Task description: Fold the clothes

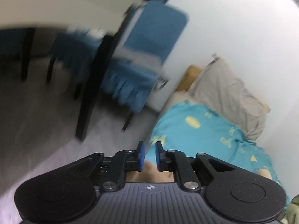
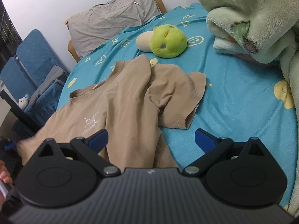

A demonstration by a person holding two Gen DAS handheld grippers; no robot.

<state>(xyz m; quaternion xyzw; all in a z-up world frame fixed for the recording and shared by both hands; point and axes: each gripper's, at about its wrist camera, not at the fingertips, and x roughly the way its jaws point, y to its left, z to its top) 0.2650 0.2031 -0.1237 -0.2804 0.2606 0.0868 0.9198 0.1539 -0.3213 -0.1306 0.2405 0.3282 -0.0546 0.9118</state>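
Note:
A tan T-shirt [image 2: 127, 100] lies rumpled on the blue bed sheet [image 2: 233, 93], collar to the left, one sleeve bunched to the right. My right gripper [image 2: 151, 140] is open, fingers spread wide just above the shirt's lower part. My left gripper [image 1: 149, 155] hangs at the bed's edge with its blue pads a small gap apart and nothing visibly between them; a strip of tan cloth [image 1: 149, 173] shows below the fingers. In the right wrist view the shirt's left hem lifts toward a blue tip at the far left edge.
A green plush toy [image 2: 168, 41] and a cream one lie beyond the shirt. A grey pillow [image 2: 112, 18] is at the bed's head. A green fleece blanket [image 2: 252, 18] is piled at right. Blue chairs [image 1: 142, 56] and black table legs stand beside the bed.

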